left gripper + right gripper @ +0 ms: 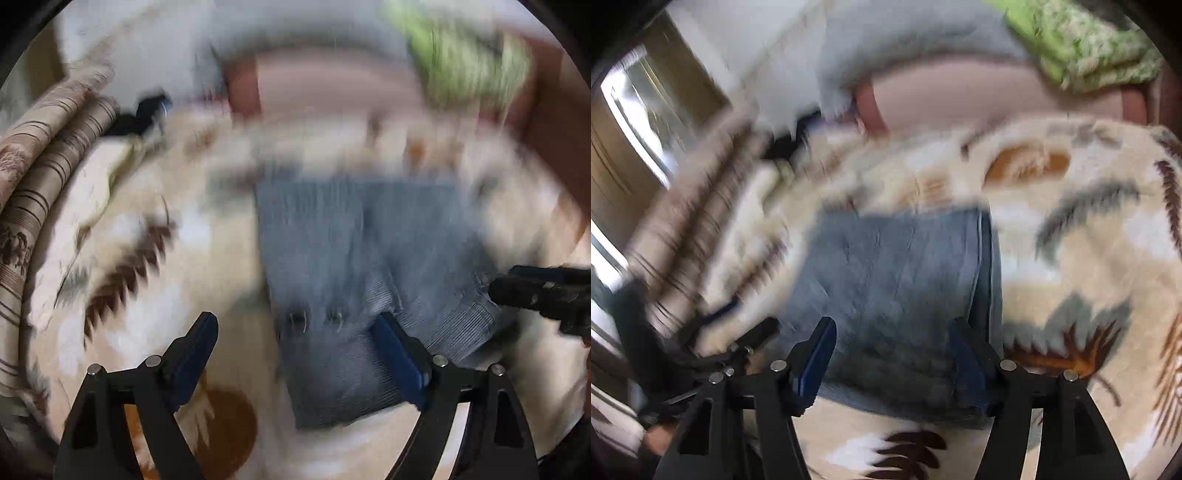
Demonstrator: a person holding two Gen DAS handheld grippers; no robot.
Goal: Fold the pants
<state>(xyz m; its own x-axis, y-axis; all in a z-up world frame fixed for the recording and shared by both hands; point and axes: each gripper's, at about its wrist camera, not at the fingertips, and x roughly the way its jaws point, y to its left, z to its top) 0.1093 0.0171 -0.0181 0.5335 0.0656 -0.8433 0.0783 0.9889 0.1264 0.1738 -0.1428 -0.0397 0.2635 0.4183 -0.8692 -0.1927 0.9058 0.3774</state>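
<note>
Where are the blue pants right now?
The folded blue pants lie on the leaf-patterned blanket, in the middle of both wrist views, just ahead of the open left gripper and right gripper.

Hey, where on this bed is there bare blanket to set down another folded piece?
Bare blanket lies right of the folded pants, out toward the bed's edge. A narrower strip runs between the pants and the striped bedding. Behind the pants, toward the green cushion, the blur hides what is there.
</note>
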